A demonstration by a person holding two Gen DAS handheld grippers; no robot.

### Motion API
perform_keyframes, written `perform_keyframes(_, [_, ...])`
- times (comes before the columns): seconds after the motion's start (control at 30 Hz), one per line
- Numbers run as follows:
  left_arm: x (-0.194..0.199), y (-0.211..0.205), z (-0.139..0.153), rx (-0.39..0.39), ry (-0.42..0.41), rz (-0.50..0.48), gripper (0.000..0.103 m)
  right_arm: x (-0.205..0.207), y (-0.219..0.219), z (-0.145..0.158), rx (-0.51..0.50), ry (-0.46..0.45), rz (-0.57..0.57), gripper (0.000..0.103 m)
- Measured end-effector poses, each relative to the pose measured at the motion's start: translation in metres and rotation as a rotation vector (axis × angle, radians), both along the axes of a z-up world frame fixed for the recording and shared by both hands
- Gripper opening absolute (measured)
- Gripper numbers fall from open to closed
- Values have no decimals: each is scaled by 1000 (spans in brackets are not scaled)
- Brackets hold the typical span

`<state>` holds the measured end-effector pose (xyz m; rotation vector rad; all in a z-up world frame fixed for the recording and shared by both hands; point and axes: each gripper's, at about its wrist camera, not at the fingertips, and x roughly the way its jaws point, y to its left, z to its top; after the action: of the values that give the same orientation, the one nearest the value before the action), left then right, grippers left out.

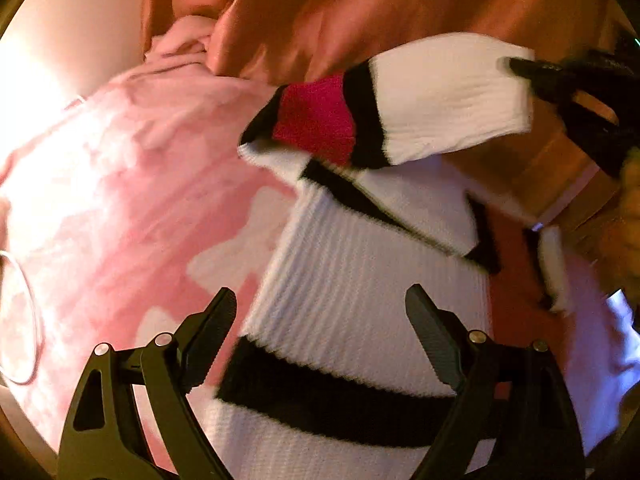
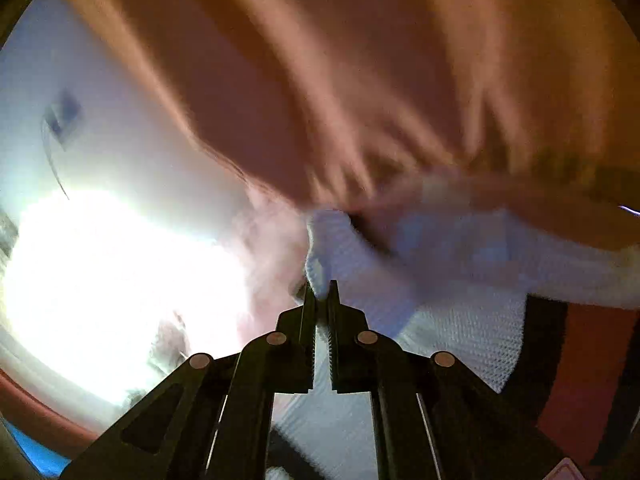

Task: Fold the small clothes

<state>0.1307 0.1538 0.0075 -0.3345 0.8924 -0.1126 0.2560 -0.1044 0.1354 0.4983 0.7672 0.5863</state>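
Observation:
A white ribbed sock (image 1: 352, 280) with black and red bands lies on a pink patterned cloth (image 1: 120, 200). My left gripper (image 1: 320, 304) is open, its jaws wide apart above the sock's lower part. The sock's far end (image 1: 452, 96) is lifted and bent over. My right gripper (image 1: 516, 65) holds that end at the upper right. In the right wrist view my right gripper (image 2: 321, 292) is shut on the white sock (image 2: 460, 280), with fabric pinched between the fingertips.
An orange satin cloth (image 1: 360, 8) drapes behind the sock and fills the top of the right wrist view (image 2: 360, 80). A bright glare (image 2: 120, 288) washes out the left of that view. A thin wire ring (image 1: 24, 316) lies at the left edge.

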Motion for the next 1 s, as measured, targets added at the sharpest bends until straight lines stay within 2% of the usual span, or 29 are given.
perform_keyframes(0.1, [7, 0, 11, -143, 3, -18, 84, -19, -64, 10, -13, 16, -181, 4])
perform_keyframes(0.17, [14, -6, 17, -216, 6, -45, 86, -30, -99, -3, -105, 48, -290, 4])
perform_keyframes(0.27, [27, -24, 21, -252, 17, -90, 89, -40, -147, -57, -287, 156, -415, 5])
perform_keyframes(0.3, [29, -27, 21, -259, 24, -91, 89, -45, -163, -87, -332, 218, -444, 5])
perform_keyframes(0.4, [46, -43, 12, -285, 67, -81, 89, -54, -185, -147, -309, 331, -461, 5])
perform_keyframes(0.53, [65, -61, 5, -282, 93, -46, 89, -63, -196, -167, -236, 349, -460, 11])
perform_keyframes(0.57, [70, -64, 4, -272, 95, -35, 89, -64, -195, -163, -225, 353, -455, 15])
perform_keyframes(0.63, [81, -66, 2, -263, 88, -10, 89, -65, -192, -158, -209, 331, -447, 31])
perform_keyframes(0.67, [86, -67, 1, -254, 86, 4, 89, -61, -195, -156, -214, 318, -454, 47])
perform_keyframes(0.7, [93, -65, -2, -254, 83, 13, 89, -63, -195, -158, -225, 312, -460, 55])
perform_keyframes(0.77, [107, -60, -7, -243, 83, 41, 89, -60, -185, -170, -247, 334, -436, 55])
perform_keyframes(0.83, [120, -51, -14, -240, 91, 71, 89, -63, -184, -173, -291, 317, -437, 55])
perform_keyframes(0.93, [136, -29, -34, -277, 141, 132, 88, -61, -176, -171, -327, 292, -428, 55])
perform_keyframes(0.97, [139, -20, -41, -308, 159, 162, 86, -59, -171, -170, -324, 283, -414, 50])
perform_keyframes(1.0, [140, -14, -46, -331, 169, 181, 81, -59, -170, -170, -331, 278, -414, 32])
